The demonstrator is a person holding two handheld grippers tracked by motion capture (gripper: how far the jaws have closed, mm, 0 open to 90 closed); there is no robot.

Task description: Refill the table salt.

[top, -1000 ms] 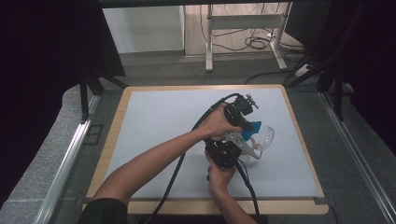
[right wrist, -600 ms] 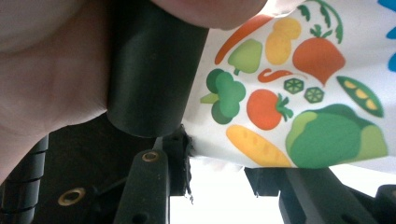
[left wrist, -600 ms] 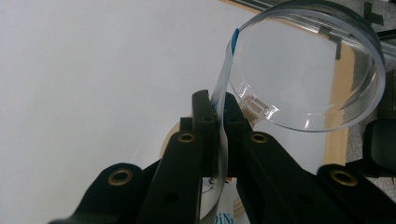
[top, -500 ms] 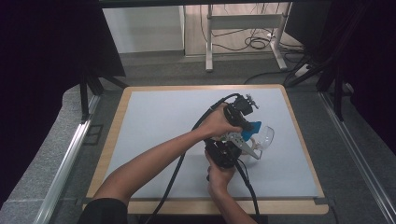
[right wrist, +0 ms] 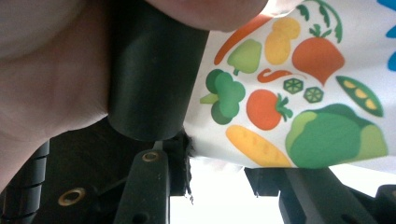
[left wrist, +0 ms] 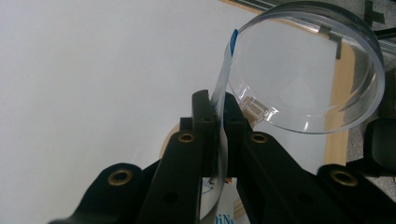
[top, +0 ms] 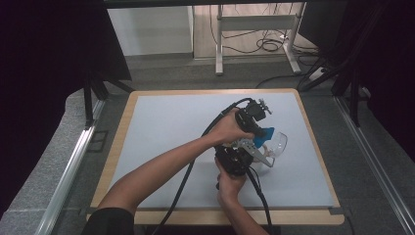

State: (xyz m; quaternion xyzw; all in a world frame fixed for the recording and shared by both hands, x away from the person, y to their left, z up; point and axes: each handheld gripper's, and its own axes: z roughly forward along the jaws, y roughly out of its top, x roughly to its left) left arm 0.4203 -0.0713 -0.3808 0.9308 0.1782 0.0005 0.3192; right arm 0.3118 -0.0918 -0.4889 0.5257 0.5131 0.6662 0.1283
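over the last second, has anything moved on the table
Nothing visibly changed. The left gripper stays shut on the pouch beside the clear bowl, the right gripper stays close below, and both hands keep still.

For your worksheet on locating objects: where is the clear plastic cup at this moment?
In the high view the clear plastic cup lies on its side right of centre on the table, just right of both grippers.

Pale grey mat on wood-edged table; metal stand, cables behind
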